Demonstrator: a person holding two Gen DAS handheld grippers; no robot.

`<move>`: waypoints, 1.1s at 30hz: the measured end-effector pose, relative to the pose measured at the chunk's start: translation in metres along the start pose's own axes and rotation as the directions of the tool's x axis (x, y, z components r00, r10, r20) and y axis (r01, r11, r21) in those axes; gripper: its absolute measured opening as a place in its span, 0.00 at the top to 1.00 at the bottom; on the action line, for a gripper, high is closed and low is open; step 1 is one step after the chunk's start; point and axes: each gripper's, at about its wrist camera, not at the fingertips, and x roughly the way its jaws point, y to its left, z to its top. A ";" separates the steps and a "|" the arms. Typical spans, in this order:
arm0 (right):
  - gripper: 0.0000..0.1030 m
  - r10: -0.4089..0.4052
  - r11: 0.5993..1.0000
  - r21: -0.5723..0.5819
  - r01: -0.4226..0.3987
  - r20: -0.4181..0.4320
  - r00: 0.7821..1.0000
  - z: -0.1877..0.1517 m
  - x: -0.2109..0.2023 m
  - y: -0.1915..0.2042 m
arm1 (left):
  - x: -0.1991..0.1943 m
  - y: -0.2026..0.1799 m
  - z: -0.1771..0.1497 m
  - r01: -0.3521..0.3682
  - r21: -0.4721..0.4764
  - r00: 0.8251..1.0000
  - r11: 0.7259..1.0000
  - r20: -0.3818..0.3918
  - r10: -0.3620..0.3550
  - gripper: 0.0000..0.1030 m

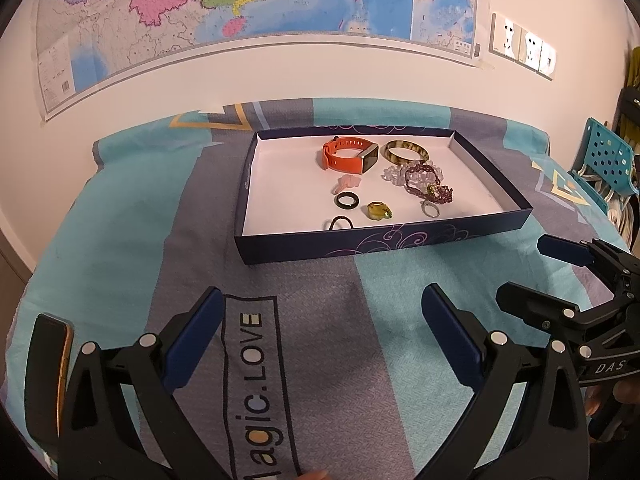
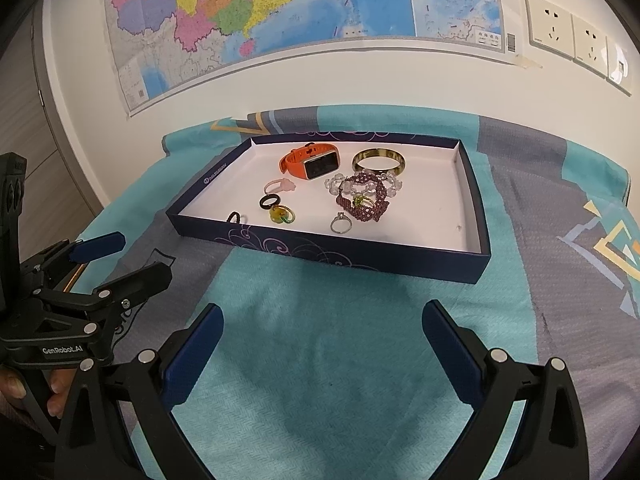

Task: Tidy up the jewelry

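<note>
A dark blue box tray (image 1: 400, 240) (image 2: 320, 250) with a white floor lies on the bed. In it are an orange watch (image 1: 348, 154) (image 2: 310, 164), a horn bangle (image 1: 406, 151) (image 2: 379, 161), clear and purple bead bracelets (image 1: 424, 180) (image 2: 362, 196), a black ring (image 1: 347, 200) (image 2: 269, 201), a yellow-green ring (image 1: 378, 211) (image 2: 281, 214), a silver ring (image 1: 429, 209) (image 2: 341, 224), a pink ring (image 1: 345, 184) (image 2: 280, 187) and a small dark braided ring (image 1: 340, 223) (image 2: 236, 218). My left gripper (image 1: 322, 318) (image 2: 120, 258) and right gripper (image 2: 322, 328) (image 1: 532, 276) are open and empty, short of the tray.
A teal and grey bedsheet (image 1: 320, 312) (image 2: 340, 360) covers the surface. A phone (image 1: 48, 364) lies at the left. A map (image 1: 240, 4) and wall sockets (image 2: 576, 36) are on the wall behind. A teal perforated chair (image 1: 604, 156) stands at the right.
</note>
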 end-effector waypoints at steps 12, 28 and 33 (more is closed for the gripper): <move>0.07 0.001 1.000 0.006 -0.001 -0.006 1.000 -0.001 0.002 -0.001 | 0.003 0.000 0.000 0.001 0.001 1.000 1.000 -0.005 -0.001 0.06; 0.07 -0.007 1.000 0.017 0.007 -0.012 1.000 0.000 0.007 -0.004 | 0.009 0.001 0.000 0.006 0.009 1.000 1.000 -0.019 -0.006 0.06; 0.07 -0.007 1.000 0.023 0.008 -0.009 1.000 0.000 0.007 -0.006 | 0.009 0.001 0.001 0.005 0.013 1.000 1.000 -0.021 -0.005 0.06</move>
